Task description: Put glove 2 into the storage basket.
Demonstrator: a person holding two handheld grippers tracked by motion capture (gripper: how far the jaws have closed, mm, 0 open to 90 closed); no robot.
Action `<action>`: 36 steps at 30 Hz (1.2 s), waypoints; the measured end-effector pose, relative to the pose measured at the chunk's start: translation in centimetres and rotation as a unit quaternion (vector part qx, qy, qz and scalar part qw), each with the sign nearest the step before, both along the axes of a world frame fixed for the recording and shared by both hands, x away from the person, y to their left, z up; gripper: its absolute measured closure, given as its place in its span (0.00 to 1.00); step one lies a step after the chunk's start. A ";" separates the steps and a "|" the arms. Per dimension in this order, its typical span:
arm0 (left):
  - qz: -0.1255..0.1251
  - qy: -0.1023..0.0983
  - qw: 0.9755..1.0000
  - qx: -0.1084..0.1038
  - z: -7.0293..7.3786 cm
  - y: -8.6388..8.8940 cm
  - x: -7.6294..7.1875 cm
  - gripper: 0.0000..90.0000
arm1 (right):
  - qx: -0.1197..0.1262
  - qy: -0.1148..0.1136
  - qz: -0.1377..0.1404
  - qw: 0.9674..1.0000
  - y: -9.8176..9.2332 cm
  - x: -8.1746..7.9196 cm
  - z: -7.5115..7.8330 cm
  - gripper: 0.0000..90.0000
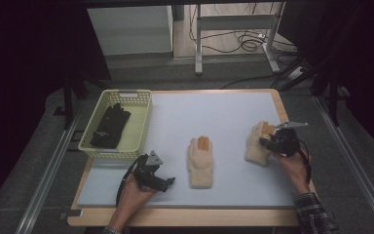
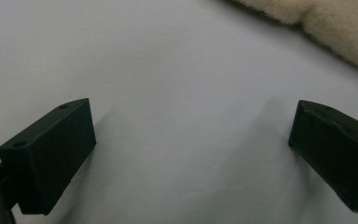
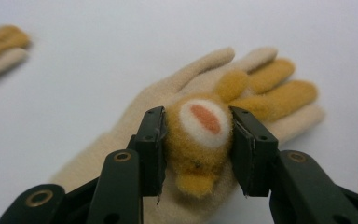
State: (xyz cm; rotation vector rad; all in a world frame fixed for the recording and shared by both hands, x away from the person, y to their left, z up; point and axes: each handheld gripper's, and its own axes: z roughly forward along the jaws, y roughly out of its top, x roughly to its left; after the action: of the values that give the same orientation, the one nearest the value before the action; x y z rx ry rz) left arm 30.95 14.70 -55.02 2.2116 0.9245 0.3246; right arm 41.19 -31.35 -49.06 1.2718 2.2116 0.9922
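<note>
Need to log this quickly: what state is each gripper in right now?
Left gripper: open, nothing between its jaws, over the bare mat.
Right gripper: shut on the orange patch of the cream glove.

Cream gloves (image 1: pixel 258 145) (image 1: pixel 200 163) with mustard fingertips; black glove (image 1: pixel 110 126) in pale yellow basket (image 1: pixel 141 127); light blue surface (image 1: pixel 224 117); black claws (image 3: pixel 196 154).

1. Left gripper (image 1: pixel 168 181): black body, grey three-cornered plate on top, black cable looping off.
2. Right gripper (image 3: pixel 196 135): black jaws, brass-ringed screw holes.
3. Plaid sleeve (image 1: pixel 313 212) behind it.
</note>
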 end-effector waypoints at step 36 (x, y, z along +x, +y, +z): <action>0.001 0.000 1.000 -0.001 0.0 0.0 0.0 0.01 | 0.066 -0.015 0.197 0.978 16.4 -7.0 4.6 0.63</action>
State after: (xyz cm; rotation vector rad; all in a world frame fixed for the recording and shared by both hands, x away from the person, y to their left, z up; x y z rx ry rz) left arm 30.94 14.68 -55.03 2.2085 0.9269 0.3240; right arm 34.16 -14.97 -44.51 0.8743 2.4645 1.3129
